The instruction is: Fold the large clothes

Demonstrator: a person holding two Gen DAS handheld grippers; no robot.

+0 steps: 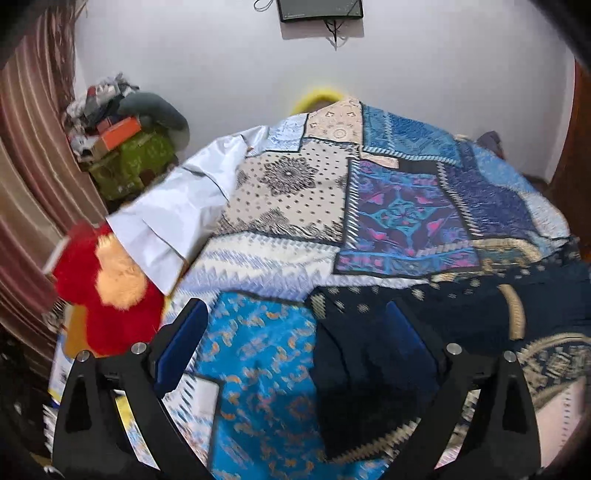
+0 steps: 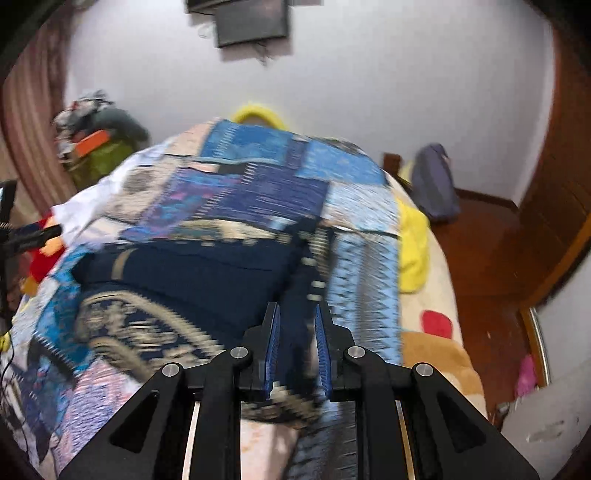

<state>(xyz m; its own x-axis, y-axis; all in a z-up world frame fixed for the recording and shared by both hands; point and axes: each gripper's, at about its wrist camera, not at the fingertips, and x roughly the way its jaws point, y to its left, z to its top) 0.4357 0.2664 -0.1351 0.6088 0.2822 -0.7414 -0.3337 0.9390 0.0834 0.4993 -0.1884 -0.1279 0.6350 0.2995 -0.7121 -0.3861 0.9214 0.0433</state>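
Our left gripper (image 1: 295,325) hangs with its jaws spread wide and nothing pinched, both blue pads (image 1: 183,345) clear above the patchwork shirt (image 1: 332,206). Our right gripper (image 2: 295,325) has its jaws drawn close, pinching a dark navy fold of that same shirt between ribbed blue pads (image 2: 272,354).

The shirt lies spread across the bed (image 2: 436,295), its lower part folded up so that the navy panel sits over the blue and purple squares. A white sleeve (image 1: 173,218) reaches out toward the bed's left edge, ending just beside a red plush toy (image 1: 107,291). On the right, the shirt's hem falls near a yellow cloth (image 2: 413,247), and past it we see a bare strip of the cream blanket with its red spot.

Beyond the bed's right edge, open wooden floor (image 2: 487,258) runs to a brown door (image 2: 561,206). To the left, a striped curtain (image 1: 33,166) and a pile of boxes and clothes (image 1: 122,144) crowd the corner. A dark screen (image 1: 319,9) hangs on the white wall (image 1: 443,74) behind.
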